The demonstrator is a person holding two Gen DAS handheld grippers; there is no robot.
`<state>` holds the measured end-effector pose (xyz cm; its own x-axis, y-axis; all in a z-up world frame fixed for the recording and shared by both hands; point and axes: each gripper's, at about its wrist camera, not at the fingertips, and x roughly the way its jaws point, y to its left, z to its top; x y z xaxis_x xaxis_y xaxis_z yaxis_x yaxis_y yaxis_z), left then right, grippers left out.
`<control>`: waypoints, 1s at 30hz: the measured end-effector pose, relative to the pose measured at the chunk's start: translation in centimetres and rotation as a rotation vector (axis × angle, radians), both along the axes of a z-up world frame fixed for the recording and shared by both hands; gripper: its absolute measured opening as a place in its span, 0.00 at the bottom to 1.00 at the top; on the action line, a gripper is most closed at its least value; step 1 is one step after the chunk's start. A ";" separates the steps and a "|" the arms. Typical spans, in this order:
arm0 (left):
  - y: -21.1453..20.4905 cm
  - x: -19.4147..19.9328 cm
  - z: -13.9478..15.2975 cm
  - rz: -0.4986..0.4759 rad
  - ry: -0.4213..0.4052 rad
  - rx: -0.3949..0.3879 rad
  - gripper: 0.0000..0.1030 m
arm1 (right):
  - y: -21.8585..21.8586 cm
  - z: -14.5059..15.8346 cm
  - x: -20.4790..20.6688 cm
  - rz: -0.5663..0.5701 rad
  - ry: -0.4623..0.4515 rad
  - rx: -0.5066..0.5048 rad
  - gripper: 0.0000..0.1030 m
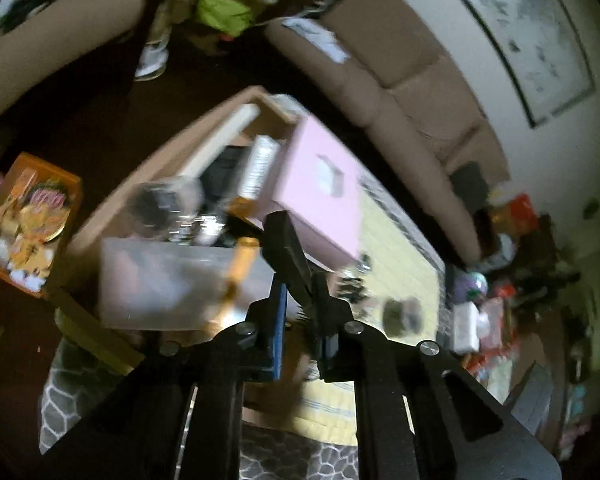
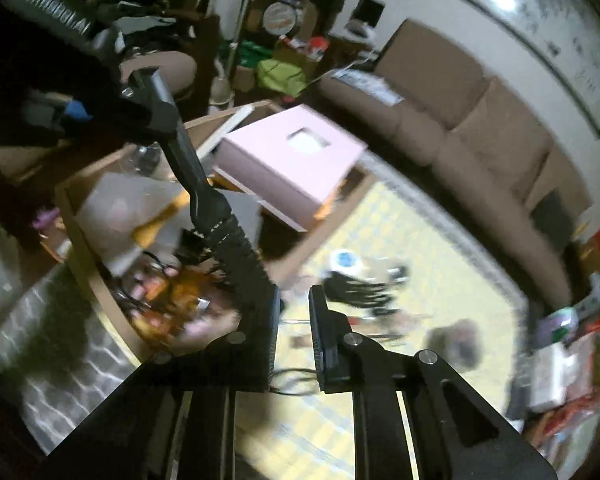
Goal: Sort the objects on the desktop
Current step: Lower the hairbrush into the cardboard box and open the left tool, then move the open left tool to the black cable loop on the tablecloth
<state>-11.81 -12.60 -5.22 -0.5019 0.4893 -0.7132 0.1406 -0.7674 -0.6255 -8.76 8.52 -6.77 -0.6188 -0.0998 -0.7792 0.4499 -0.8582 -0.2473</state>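
from the left wrist, the left gripper (image 1: 300,312) has its jaws nearly closed on a long black comb-like tool (image 1: 290,258), long axis running up and away toward the cardboard box (image 1: 160,160) ahead. from the right wrist, the right gripper (image 2: 294,320) shows a narrow gap with nothing visibly between its jaws; the tool passes along its left finger, the box up-left.

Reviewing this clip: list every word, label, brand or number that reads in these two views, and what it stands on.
No text can be read in either view.
Framed picture on the wall: dark marks, too blurred.
Orange box: printed pattern, blurred.
Paper on the sofa: too small.
Pink box: no text shows, only a pale window on its top.
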 end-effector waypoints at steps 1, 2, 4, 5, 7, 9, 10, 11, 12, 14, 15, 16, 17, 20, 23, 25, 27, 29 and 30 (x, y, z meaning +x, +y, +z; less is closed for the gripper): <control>-0.8 -0.3 -0.6 0.010 -0.022 0.019 0.12 | 0.1 -0.3 -0.3 -0.004 -0.020 -0.015 0.12; -1.3 -0.6 -1.2 0.016 -0.040 0.027 0.12 | 0.3 -0.6 -0.5 -0.009 -0.034 -0.022 0.12; -2.6 -0.7 -1.5 0.067 -0.041 0.015 0.12 | 0.8 -0.9 -0.5 -0.022 -0.037 -0.016 0.13; -3.0 -0.6 -1.4 0.093 -0.027 -0.006 0.12 | 1.0 -1.0 -0.3 -0.031 -0.033 -0.013 0.13; -4.0 -0.7 -1.2 0.142 -0.011 -0.026 0.09 | 1.8 -0.9 -0.1 -0.046 -0.029 -0.011 0.13; -4.9 -0.9 -2.0 0.169 -0.024 0.018 0.15 | 2.7 -0.9 0.2 -0.062 -0.028 -0.009 0.13; -4.9 -1.3 -2.8 0.163 -0.056 0.032 0.22 | 3.1 -0.9 0.3 -0.069 -0.030 -0.011 0.15; -4.5 -1.9 -4.1 0.126 -0.117 0.023 0.37 | 3.4 -1.0 0.4 -0.073 -0.033 -0.009 0.15; -4.0 -2.2 -5.0 0.096 -0.166 0.010 0.43 | 3.9 -1.1 0.4 -0.079 -0.034 -0.003 0.15; -2.8 -2.5 -6.4 0.069 -0.234 -0.012 0.43 | 4.9 -1.0 0.7 -0.102 -0.032 0.004 0.16; -2.4 -2.6 -6.4 0.064 -0.239 -0.016 0.45 | 5.4 -0.9 0.8 -0.114 -0.031 0.001 0.17; -2.0 -2.4 -5.9 0.061 -0.219 -0.017 0.48 | 6.2 -0.7 0.8 -0.131 -0.034 -0.010 0.20; -1.8 -2.4 -5.3 0.061 -0.199 -0.022 0.62 | 7.0 -0.6 0.8 -0.146 -0.039 -0.032 0.28; 0.5 -1.3 -1.7 0.057 -0.012 -0.117 0.94 | 11.3 0.2 0.4 -0.213 -0.104 -0.256 0.39; 3.8 -0.3 0.3 -0.020 0.113 -0.167 0.98 | 16.8 -0.5 -0.3 -0.376 -0.176 -0.455 0.39; 6.8 -0.2 0.3 -0.131 0.141 -0.180 0.98 | 20.3 -2.4 -0.7 -0.493 -0.254 -0.585 0.42; 9.6 0.1 -0.3 -0.201 0.143 -0.217 0.98 | 22.6 -5.3 -0.8 -0.592 -0.351 -0.650 0.42; 11.9 0.1 -0.8 -0.237 0.142 -0.269 0.98 | 23.1 -7.4 -0.8 -0.626 -0.410 -0.643 0.42; 12.5 0.3 -0.9 -0.251 0.144 -0.284 0.98 | 22.7 -8.3 -0.8 -0.613 -0.435 -0.617 0.42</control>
<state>-11.54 -0.11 -6.07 -0.4964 0.4027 -0.7690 -0.1462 -0.9120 -0.3832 -9.56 31.26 -15.03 -0.3695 -0.3235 -0.8711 -0.1728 -0.8971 0.4065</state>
